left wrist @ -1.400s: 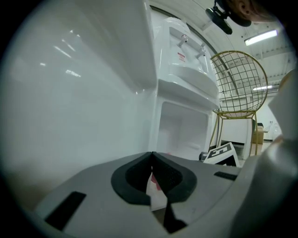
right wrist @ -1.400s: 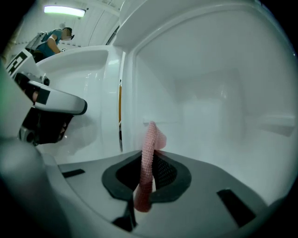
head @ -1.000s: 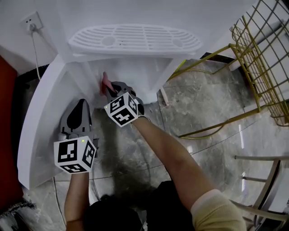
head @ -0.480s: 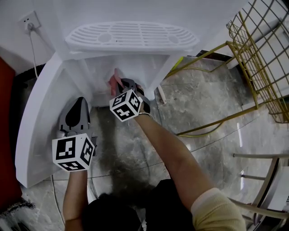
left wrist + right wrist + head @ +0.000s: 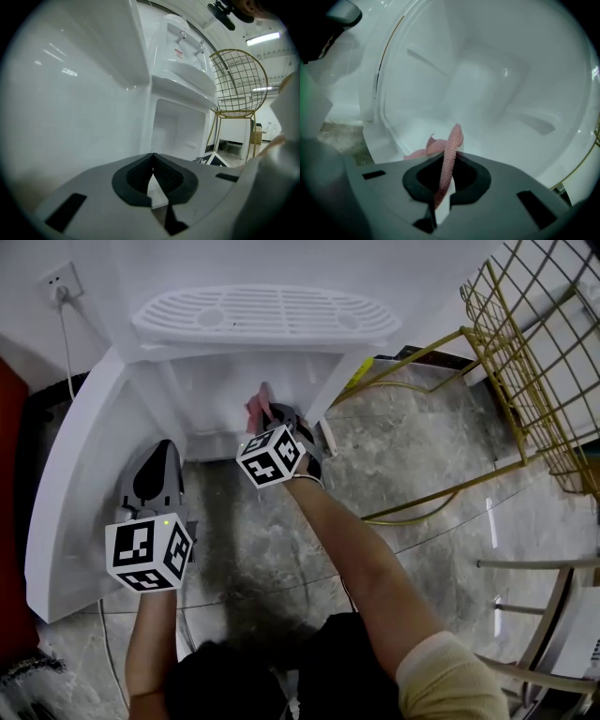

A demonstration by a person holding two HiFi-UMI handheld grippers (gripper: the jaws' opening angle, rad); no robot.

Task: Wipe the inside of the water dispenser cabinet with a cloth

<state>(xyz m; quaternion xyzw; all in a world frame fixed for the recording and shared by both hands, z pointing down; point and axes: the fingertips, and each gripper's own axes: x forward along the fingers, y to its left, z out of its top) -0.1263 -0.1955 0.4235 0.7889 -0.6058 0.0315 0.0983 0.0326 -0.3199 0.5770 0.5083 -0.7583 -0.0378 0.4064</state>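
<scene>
Holds the right gripper [image 5: 270, 415] at the open mouth of the cabinet [image 5: 216, 395] under the water dispenser [image 5: 183, 70], jaws clamped on a pink cloth [image 5: 450, 150]. Pinches the cloth between the two dark pads as a narrow strip standing up past the jaw tips, a loose fold spilling out to the left of the jaws over the white bottom of the cabinet. Faces the cabinet's back wall straight beyond the jaw tips, a curved white side wall on either side of them. Cannot tell whether the fold touches the bottom or hangs just above it.

Holds the left gripper [image 5: 167, 448] outside the cabinet, well to the left of the right one, jaws pressed together at the tips with nothing between them. Points these jaws alongside the open white door [image 5: 70, 484], close on their left. Looks past the closed tips, ahead and slightly right, at the dispenser front: two taps [image 5: 181, 35] high up, the cabinet opening below them, a gold wire chair [image 5: 238, 79] farther right. Grey stone floor [image 5: 422, 484] beneath both grippers.
</scene>
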